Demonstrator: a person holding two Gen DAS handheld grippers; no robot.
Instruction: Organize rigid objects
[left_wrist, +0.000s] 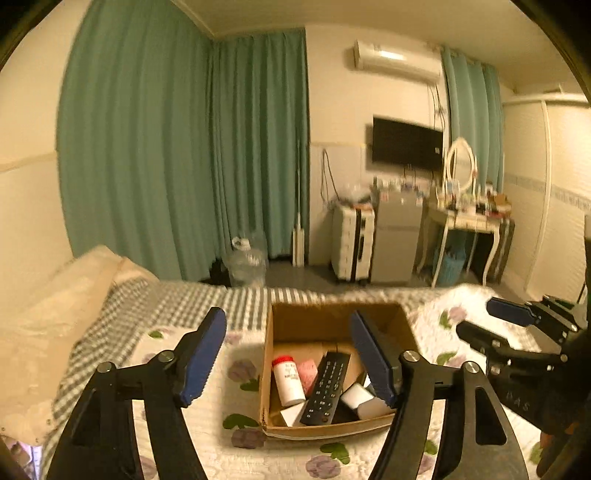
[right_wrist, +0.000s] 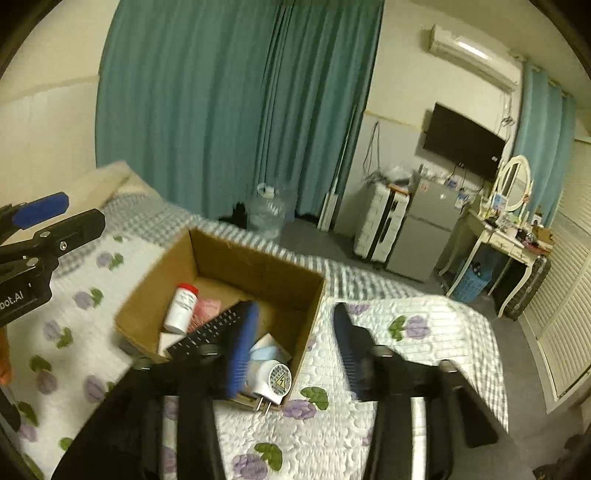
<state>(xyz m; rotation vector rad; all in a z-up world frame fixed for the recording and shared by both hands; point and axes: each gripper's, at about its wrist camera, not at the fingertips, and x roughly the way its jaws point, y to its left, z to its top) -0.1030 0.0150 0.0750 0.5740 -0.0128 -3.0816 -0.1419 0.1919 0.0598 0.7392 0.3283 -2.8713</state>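
Note:
An open cardboard box (left_wrist: 280, 325) (right_wrist: 166, 273) sits on the flowered quilt. It holds a white bottle with a red cap (left_wrist: 288, 382) (right_wrist: 181, 304), a black remote (left_wrist: 327, 387) (right_wrist: 210, 328), a pink item (left_wrist: 308, 373) (right_wrist: 205, 308) and a white plug adapter (right_wrist: 271, 380) (left_wrist: 364, 400). My left gripper (left_wrist: 291, 373) is open and empty, held above the box's front. My right gripper (right_wrist: 295, 350) is open and empty, straddling the box's right wall; it also shows in the left wrist view (left_wrist: 480, 325).
The bed has a flowered quilt (right_wrist: 369, 424), a grey checked blanket (left_wrist: 192, 299) and a pillow (left_wrist: 62, 295) at the left. Beyond the bed are teal curtains, a water jug (left_wrist: 245, 264), a suitcase (left_wrist: 351, 243), a small fridge (left_wrist: 397, 240) and a dressing table (left_wrist: 469, 218).

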